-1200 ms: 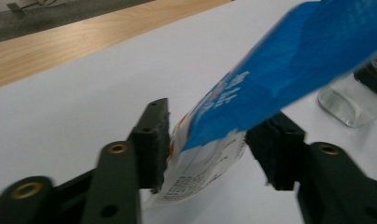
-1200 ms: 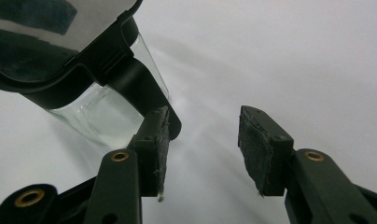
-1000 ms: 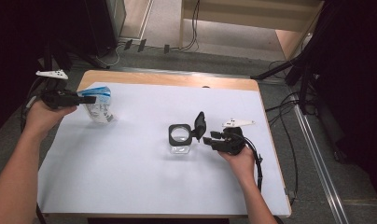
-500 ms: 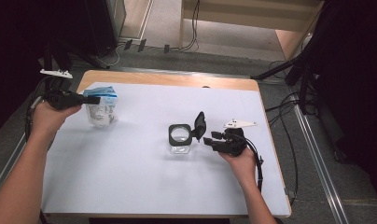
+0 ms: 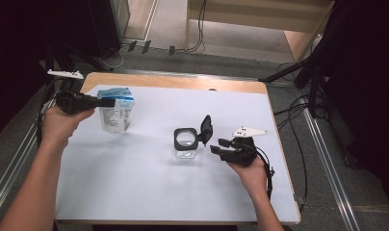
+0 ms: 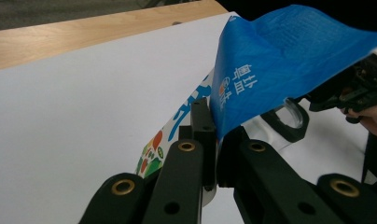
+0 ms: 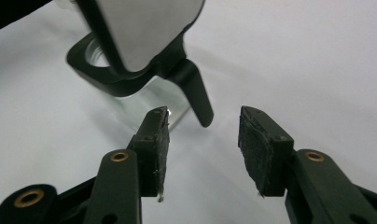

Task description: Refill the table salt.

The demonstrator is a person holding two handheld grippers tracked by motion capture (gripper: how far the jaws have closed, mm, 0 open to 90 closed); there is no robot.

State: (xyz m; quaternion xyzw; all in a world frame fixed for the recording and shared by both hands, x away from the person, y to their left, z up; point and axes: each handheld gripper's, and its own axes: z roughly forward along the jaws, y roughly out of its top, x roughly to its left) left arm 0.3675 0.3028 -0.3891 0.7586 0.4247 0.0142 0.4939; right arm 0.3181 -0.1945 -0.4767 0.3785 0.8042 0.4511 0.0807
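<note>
At the left of the high view, the left gripper (image 5: 106,102) is held level above the white worktop (image 5: 135,192), its jaws clamped on the blue top edge of a printed bag (image 5: 116,113). They have just been closing, with the bag's edge between them. The bag hangs from the jaws over the worktop's far left part; whether its bottom touches the surface is hard to judge from above, though a shadow lies just beneath it. In the left gripper view the jaws stand pressed together on the blue film of the bag (image 6: 270,60), which folds up and over to the right, while the bag's white side with coloured print runs down to the left of them.

Near the middle of the worktop stands a clear glass jar (image 5: 186,144) with a black square collar, upright, its hinged black lid (image 5: 206,129) flipped open and standing up on the right side.

Just to the right of the jar, the right gripper (image 5: 218,146) points at it, its jaws partly open and empty. In the right gripper view the two pads (image 7: 156,151) stand apart with nothing between them, and the jar (image 7: 144,100) sits just beyond, its lid's black tab (image 7: 196,95) hanging down near the gap.
</note>
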